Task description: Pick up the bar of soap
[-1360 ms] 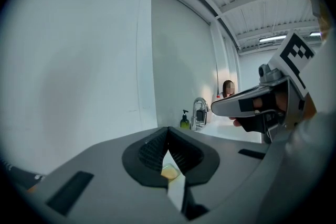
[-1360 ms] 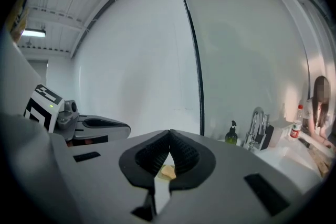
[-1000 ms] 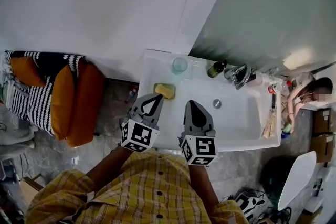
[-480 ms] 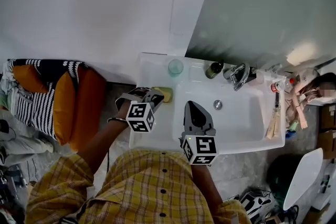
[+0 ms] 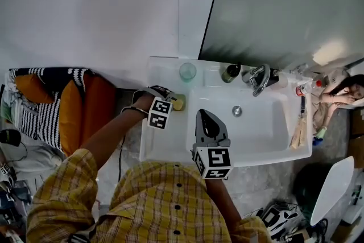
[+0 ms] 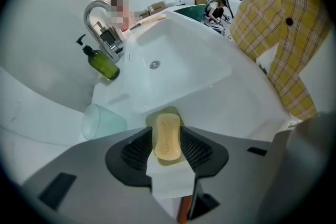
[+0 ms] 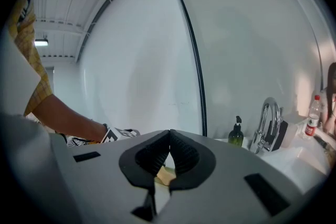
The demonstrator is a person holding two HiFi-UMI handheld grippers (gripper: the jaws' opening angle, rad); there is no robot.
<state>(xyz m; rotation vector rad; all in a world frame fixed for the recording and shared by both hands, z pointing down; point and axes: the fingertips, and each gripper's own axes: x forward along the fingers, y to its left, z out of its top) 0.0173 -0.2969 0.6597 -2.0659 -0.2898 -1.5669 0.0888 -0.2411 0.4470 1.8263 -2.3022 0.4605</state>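
Now the left gripper [image 5: 168, 101] is right on it, far nearer than the right one. The soap [image 6: 167, 136] sits on the sink's [image 5: 170, 145] left ledge, lengthwise between the jaws, a pad along each long side. The jaws are opening, not yet squeezing it. The right gripper [image 7: 169, 136] hangs over the basin, jaws together, empty.

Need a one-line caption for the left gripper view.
Left gripper fingers opening astride the soap bar on the sink rim.

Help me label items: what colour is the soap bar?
Pale yellowish tan; the soap bar shows best in the left gripper view.
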